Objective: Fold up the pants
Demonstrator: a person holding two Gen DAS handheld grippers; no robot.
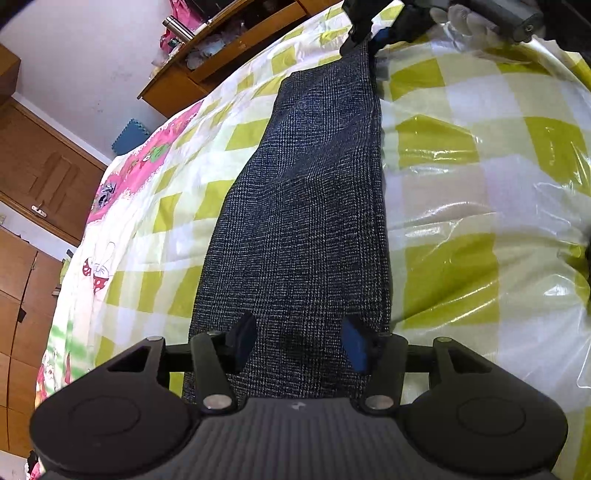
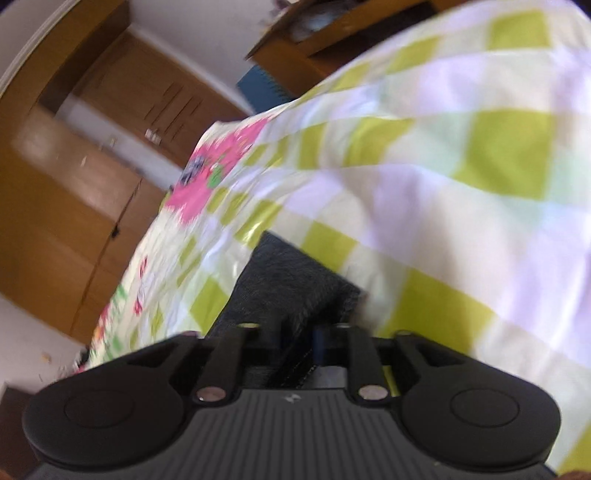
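Observation:
Dark checked pants [image 1: 306,206] lie folded lengthwise in a long strip on the green-and-white checked bed cover [image 1: 461,177]. My left gripper [image 1: 301,345] is open, its blue-padded fingers apart over the near end of the strip. My right gripper [image 1: 364,35] shows at the top of the left wrist view, shut on the far end of the pants. In the blurred right wrist view my right gripper [image 2: 301,341] is closed on the dark pants [image 2: 291,280], with the end of the fabric sticking out past the fingers.
The bed cover has a pink cartoon border [image 1: 147,158] along its left edge. Wooden wardrobe doors [image 1: 40,177] stand at the left. A wooden desk [image 1: 221,48] with a metal flask [image 1: 177,27] stands beyond the bed. A blue foam mat [image 1: 129,136] leans on the wall.

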